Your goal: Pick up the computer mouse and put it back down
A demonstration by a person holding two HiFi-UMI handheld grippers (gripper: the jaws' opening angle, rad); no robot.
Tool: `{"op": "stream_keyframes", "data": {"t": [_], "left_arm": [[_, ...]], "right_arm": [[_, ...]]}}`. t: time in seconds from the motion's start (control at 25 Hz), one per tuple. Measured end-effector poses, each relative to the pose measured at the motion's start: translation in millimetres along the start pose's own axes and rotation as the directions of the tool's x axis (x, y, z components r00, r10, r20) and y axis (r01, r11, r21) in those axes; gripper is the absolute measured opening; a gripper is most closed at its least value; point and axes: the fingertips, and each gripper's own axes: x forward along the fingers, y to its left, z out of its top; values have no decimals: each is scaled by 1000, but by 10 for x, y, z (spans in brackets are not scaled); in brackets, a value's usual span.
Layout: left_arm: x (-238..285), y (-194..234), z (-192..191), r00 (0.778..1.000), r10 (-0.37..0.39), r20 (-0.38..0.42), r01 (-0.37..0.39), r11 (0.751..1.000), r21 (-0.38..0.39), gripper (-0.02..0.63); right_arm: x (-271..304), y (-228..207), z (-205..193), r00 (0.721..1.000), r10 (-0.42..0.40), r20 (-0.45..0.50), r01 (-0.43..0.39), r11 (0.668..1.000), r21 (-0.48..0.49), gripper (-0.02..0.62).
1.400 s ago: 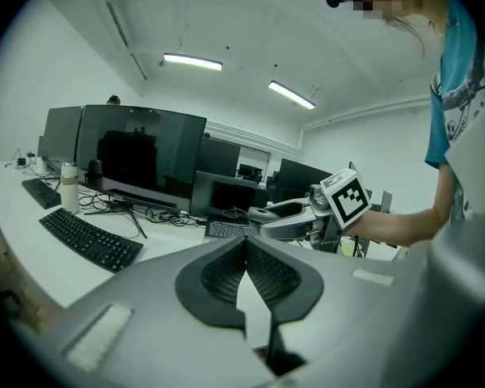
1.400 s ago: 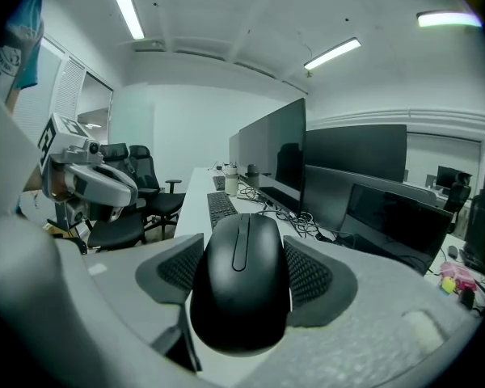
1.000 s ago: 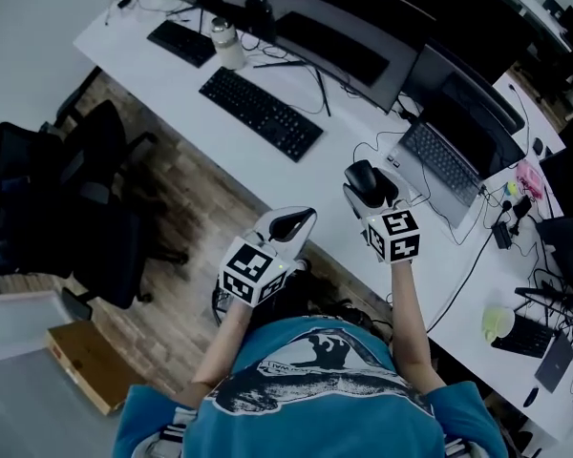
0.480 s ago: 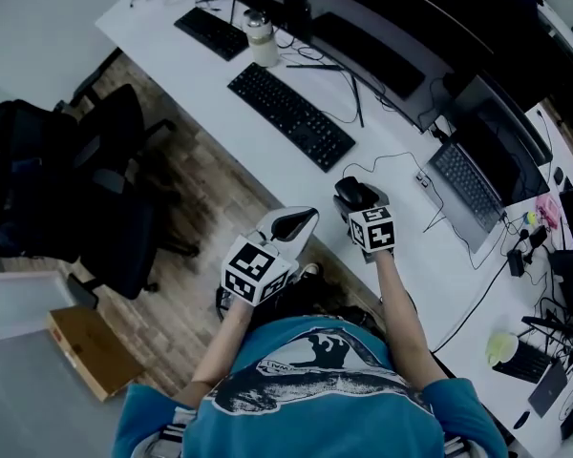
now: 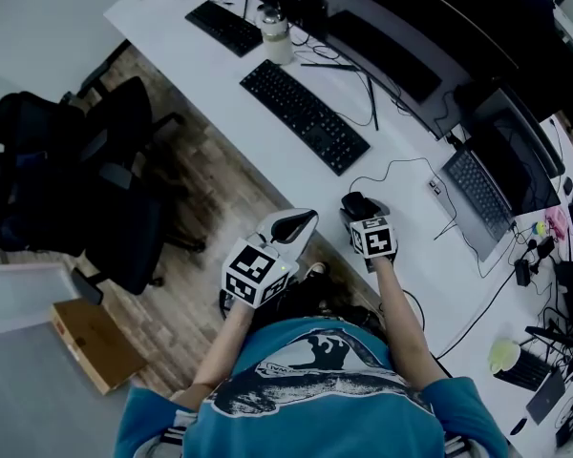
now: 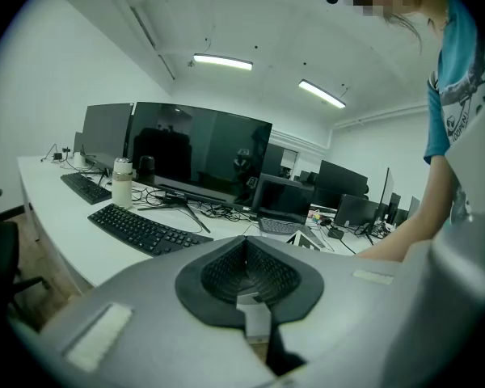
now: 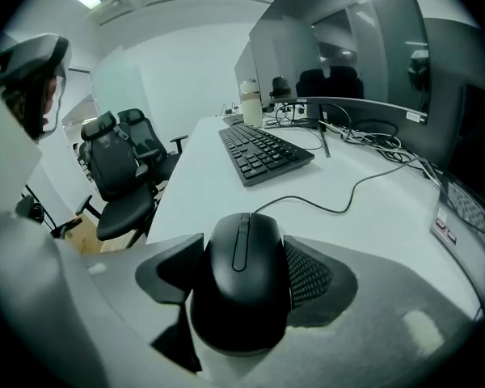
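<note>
Now we are lowering the black computer mouse (image 7: pixel 241 277), clamped in our right hand-held gripper (image 5: pixel 360 210), to the white surface's (image 5: pixel 296 172) near edge for release.

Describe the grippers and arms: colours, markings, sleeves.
Both the left gripper and right gripper have pale grey, broad rounded shells with black ribbed pads. Each carries a white cube printed with black square markers. The person wears a teal short-sleeved T-shirt with a dark-and-white print; forearms are uncovered.

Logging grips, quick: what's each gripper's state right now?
Left gripper: closed, nothing between its jaws.
Right gripper: closed on the computer mouse.
</note>
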Motion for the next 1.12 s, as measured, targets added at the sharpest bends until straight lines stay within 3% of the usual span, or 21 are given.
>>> {"op": "stream_keyframes", "data": {"t": [0.32,0.52,0.72,0.96,1.12], "left_arm": [[6,-17,-49,1000,-10,-9,10,1000,-5,15],[7,-89,-50,999,-42,-13,42,999,-3,15],[74,-204,-92,995,-98,-30,98,995,1,15],[173,-408,-158,979,-194,-59,195,981,5,15],[275,-547,-264,965,-252,-78,252,968,-8,15]], "right_arm": [[13,1,-35,1000,-7,-5,7,999,-40,314],[-76,23,-4,1000,15,-17,-16,999,-37,402],[-472,41,187,994,8,110,-9,1000,3,400],[-1080,155,219,966,-12,257,-20,992,124,283],[-1407,217,143,956,-51,290,4,987,160,221]]}}
